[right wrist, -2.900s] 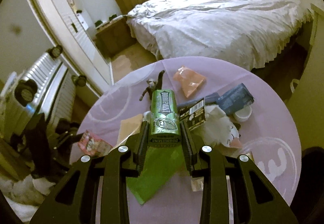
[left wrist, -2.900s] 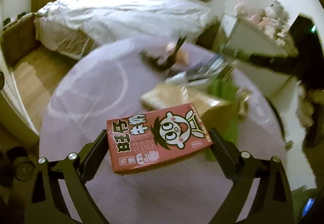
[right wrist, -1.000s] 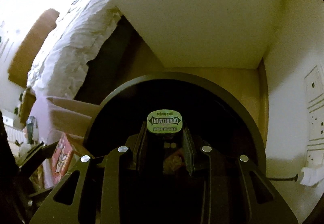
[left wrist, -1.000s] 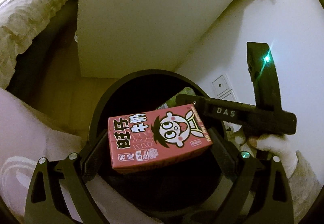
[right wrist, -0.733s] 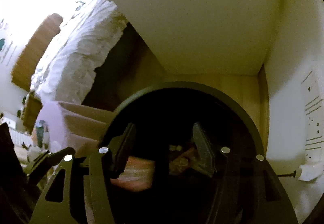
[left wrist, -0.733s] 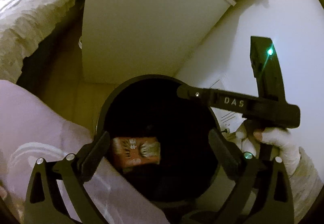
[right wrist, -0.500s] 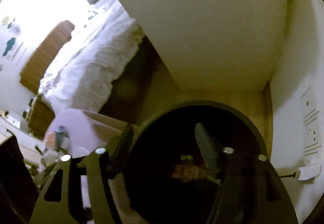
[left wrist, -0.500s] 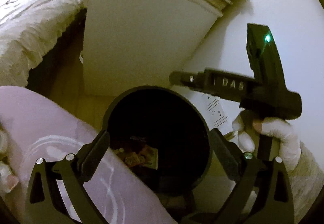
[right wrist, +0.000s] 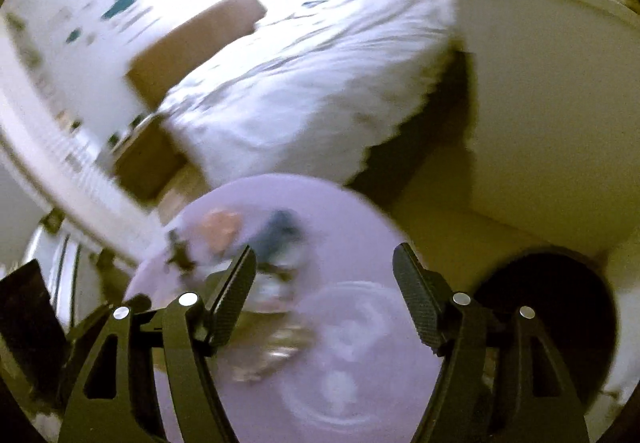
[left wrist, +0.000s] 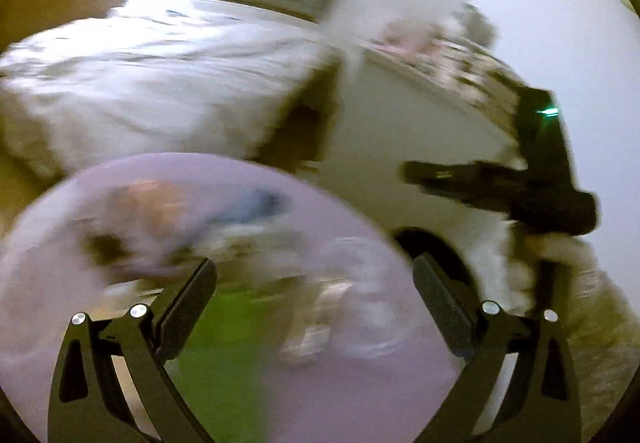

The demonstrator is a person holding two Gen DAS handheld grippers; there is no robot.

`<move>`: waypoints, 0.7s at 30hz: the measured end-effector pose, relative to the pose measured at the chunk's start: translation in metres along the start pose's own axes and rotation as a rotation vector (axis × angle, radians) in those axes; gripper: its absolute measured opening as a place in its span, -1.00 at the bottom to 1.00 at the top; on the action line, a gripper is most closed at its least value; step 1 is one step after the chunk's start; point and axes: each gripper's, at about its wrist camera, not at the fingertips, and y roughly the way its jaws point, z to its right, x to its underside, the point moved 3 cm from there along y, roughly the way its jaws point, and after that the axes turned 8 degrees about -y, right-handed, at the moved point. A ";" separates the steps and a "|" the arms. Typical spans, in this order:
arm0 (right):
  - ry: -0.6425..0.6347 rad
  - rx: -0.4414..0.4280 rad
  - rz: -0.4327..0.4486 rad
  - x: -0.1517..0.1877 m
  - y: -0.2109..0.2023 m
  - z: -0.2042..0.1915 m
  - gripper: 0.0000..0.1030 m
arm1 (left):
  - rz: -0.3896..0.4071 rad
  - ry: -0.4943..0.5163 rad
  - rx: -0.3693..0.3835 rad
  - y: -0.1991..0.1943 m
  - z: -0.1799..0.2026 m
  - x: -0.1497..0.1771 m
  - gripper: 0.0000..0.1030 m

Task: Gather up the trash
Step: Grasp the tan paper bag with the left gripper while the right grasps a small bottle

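Observation:
Both views are blurred by fast motion. My left gripper [left wrist: 314,275] is open and empty above the round lilac table [left wrist: 360,383]. Blurred trash lies on the table: a green sheet [left wrist: 216,343], a pink piece [left wrist: 156,199], a blue packet [left wrist: 256,203]. My right gripper [right wrist: 324,263] has its jaws still opening with nothing between them, over the lilac table [right wrist: 360,243]. The pink piece [right wrist: 222,223] and the blue packet [right wrist: 280,231] lie beyond its left finger. The black trash bin [right wrist: 560,303] stands on the floor at the right. In the left wrist view the right gripper's body [left wrist: 520,187] shows, held by a gloved hand [left wrist: 560,243].
A bed [right wrist: 312,83] with white covers lies behind the table, a wooden headboard [right wrist: 192,39] at its far end. A white cabinet [right wrist: 540,103] stands at the right, beside the bin. The bin's rim [left wrist: 432,247] peeks past the table edge in the left wrist view.
Both grippers let go of their loads into the bin, the red milk carton and the green gum pack. They then rose and swung left, from over the bin back toward the table.

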 end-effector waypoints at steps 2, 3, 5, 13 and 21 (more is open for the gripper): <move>-0.065 -0.052 -0.014 -0.009 0.019 -0.038 0.38 | 0.012 -0.044 -0.081 -0.013 -0.034 0.006 0.89; -0.092 -0.071 -0.021 -0.012 0.027 -0.055 0.38 | 0.011 -0.082 -0.124 -0.020 -0.054 0.012 0.89; -0.135 -0.111 -0.037 -0.017 0.045 -0.087 0.37 | -0.007 -0.146 -0.169 -0.027 -0.082 0.022 0.88; -0.151 -0.165 -0.158 -0.023 0.140 -0.169 0.33 | -0.070 -0.331 -0.163 -0.031 -0.121 0.054 0.88; -0.119 -0.110 -0.271 -0.010 0.209 -0.178 -0.26 | -0.087 -0.422 -0.175 -0.011 -0.134 0.058 0.84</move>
